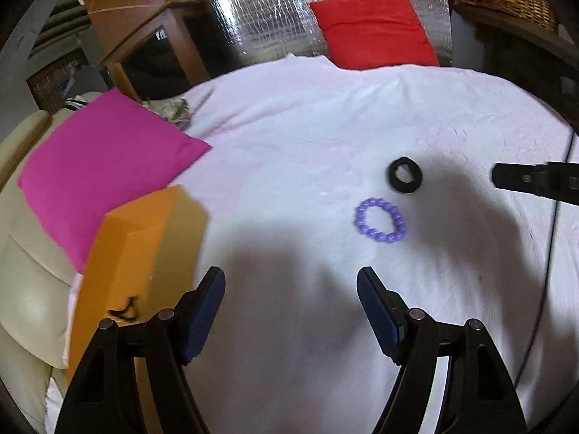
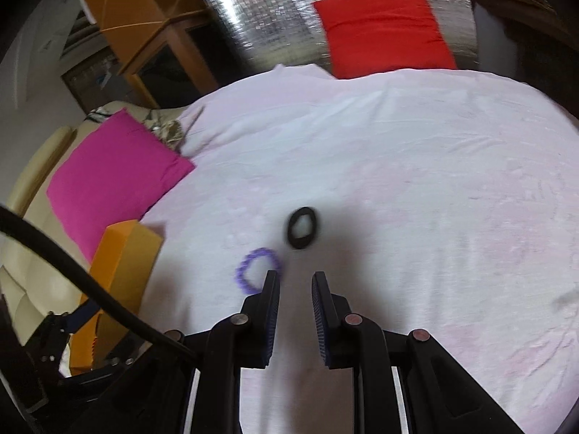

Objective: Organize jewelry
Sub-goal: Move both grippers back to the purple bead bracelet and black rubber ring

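Narrow and empty, the right gripper [image 2: 296, 278] hovers beside the purple bead bracelet [image 2: 257, 269]; the left gripper [image 1: 291, 280] gapes wide, empty. Closing so narrow risks nudging the beads into the black ring [image 2: 302, 228] mid-cloth, or snagging the white cloth [image 2: 434, 199].

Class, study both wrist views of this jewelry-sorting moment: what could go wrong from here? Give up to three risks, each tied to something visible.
1. The purple bead bracelet and black ring lie close together; a grab at one might nudge the other.
2. Both lie flat on the soft white cloth, so fingertips may pinch fabric too.
3. The right gripper, jaws narrow and empty, hovers near the bracelet, while the left gripper is open nearby; they could collide.
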`<state>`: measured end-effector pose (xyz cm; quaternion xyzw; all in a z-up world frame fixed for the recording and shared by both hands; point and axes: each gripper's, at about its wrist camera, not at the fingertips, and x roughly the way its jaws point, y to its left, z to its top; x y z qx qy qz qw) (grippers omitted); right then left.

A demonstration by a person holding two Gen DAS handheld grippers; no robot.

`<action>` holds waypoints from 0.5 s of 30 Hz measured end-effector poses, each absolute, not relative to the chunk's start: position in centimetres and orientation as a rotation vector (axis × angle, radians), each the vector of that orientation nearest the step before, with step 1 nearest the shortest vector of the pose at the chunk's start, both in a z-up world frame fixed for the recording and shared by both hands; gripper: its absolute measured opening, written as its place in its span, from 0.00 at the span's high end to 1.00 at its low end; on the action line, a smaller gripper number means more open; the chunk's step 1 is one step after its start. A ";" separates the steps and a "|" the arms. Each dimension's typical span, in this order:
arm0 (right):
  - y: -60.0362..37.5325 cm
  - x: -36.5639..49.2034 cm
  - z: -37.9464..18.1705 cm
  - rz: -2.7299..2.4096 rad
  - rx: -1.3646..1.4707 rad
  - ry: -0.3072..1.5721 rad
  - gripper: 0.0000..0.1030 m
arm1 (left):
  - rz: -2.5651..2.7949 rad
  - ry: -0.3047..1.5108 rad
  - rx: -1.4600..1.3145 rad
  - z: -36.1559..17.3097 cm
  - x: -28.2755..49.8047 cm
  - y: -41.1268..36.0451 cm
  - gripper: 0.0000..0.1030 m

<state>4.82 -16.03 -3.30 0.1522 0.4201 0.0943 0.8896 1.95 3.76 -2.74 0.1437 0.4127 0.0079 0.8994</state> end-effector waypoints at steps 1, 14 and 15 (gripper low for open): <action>-16.7 4.8 -3.5 0.185 0.324 0.876 0.79 | 0.014 0.862 0.293 -3.1 2.4 3.2 0.26; -21.2 6.4 -5.2 0.123 0.392 0.924 0.79 | -0.031 0.907 0.258 -7.3 5.2 -0.2 0.26; -21.2 6.7 -5.4 0.123 0.395 0.927 0.79 | -0.034 0.909 0.253 -7.4 5.2 0.1 0.26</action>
